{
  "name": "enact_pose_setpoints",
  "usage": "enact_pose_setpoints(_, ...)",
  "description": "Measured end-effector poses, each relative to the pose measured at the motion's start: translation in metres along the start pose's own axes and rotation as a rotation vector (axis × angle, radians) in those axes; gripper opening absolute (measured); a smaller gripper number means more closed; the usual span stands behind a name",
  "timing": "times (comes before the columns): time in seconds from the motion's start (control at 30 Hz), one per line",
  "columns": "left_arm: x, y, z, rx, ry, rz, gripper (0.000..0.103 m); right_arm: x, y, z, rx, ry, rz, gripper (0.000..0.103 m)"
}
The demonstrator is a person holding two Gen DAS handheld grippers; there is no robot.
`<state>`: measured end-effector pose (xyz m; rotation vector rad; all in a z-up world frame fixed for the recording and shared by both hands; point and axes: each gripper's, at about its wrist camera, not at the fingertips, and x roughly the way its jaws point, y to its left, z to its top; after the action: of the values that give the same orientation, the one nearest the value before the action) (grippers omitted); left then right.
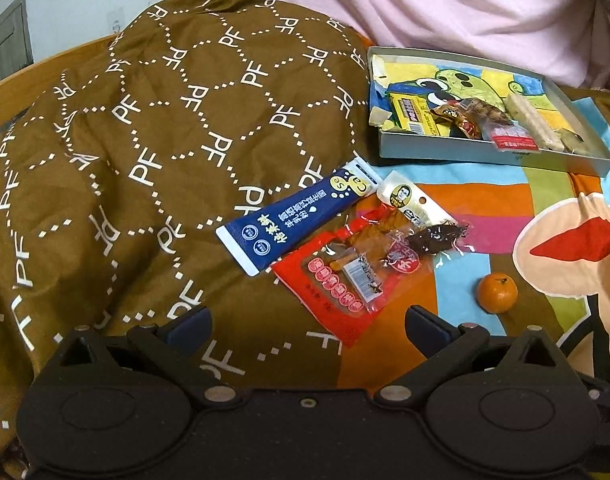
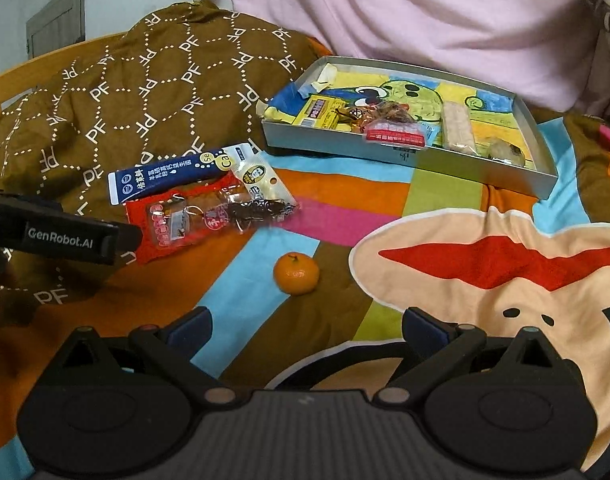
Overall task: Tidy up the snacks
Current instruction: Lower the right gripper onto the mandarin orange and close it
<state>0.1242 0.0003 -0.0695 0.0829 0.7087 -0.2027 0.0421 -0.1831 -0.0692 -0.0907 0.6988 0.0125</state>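
Left hand-held gripper [image 1: 307, 326] released, empty, above brown quilt [image 1: 145, 140] on bed. Blue stick sachet [image 1: 297, 218], red crinkly snack pouch [image 1: 337, 280]: light, slippery film; pinch flat edges. Small round orange mandarin [image 2: 296, 273]: firm, rolls; grip gently across middle. Right hand-held gripper [image 2: 305, 326] released. Shallow grey tray [image 2: 405, 152] farther right, part-filled.

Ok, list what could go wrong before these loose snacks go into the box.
The overlapping packets, red packet under the blue sachet, may drag each other when one is lifted. The small round orange tangerine could roll on the soft bedspread. The shallow grey box sits on bedding, so it might tip.
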Motion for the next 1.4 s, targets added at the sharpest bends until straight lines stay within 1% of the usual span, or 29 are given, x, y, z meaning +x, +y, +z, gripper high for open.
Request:
enact_pose_setpoints(0.17, 0.004, -0.004, 0.005, 0.024, -0.005, -0.002, 0.102, 0.005, -0.001, 0.002, -0.004, 0.016, 0.011, 0.103)
enact_pose_setpoints(0.27, 0.009, -0.008, 0.008, 0.057, -0.003, -0.005, 0.102, 0.011, -0.001, 0.006, -0.017, 0.017, 0.023, 0.103)
enact_pose_setpoints(0.43, 0.014, -0.016, 0.016, 0.135, -0.019, -0.015, 0.102, 0.021, -0.003, 0.014, -0.092, -0.055, 0.009, 0.103)
enact_pose_setpoints(0.5, 0.017, -0.018, 0.019, 0.155, -0.024, -0.020, 0.102, 0.030, -0.006, 0.016, -0.111, -0.070, 0.004, 0.103)
enact_pose_setpoints(0.7, 0.029, -0.018, 0.028, 0.177, -0.038, -0.022, 0.102, 0.057, -0.016, 0.016, -0.161, -0.029, 0.048, 0.103)
enact_pose_setpoints(0.8, 0.034, -0.016, 0.032, 0.181, -0.061, -0.025, 0.102, 0.064, -0.020, 0.015, -0.146, -0.004, 0.065, 0.103)
enact_pose_setpoints(0.9, 0.039, -0.016, 0.036, 0.197, -0.084, -0.050, 0.102, 0.071, -0.022, 0.014, -0.114, 0.000, 0.083, 0.103)
enact_pose_setpoints(1.0, 0.044, -0.017, 0.039, 0.210, -0.094, -0.075, 0.102, 0.076, -0.021, 0.014, -0.089, 0.004, 0.119, 0.102)
enact_pose_setpoints(1.1, 0.051, -0.021, 0.042, 0.232, -0.088, -0.119, 0.102, 0.079, -0.016, 0.013, -0.106, -0.005, 0.149, 0.098)
enact_pose_setpoints(1.23, 0.060, -0.031, 0.048, 0.306, -0.077, -0.166, 0.102, 0.083, -0.009, 0.011, -0.144, -0.010, 0.162, 0.094)
enact_pose_setpoints(1.4, 0.066, -0.041, 0.052, 0.399, -0.082, -0.220, 0.102, 0.085, -0.012, 0.012, -0.137, -0.013, 0.171, 0.090)
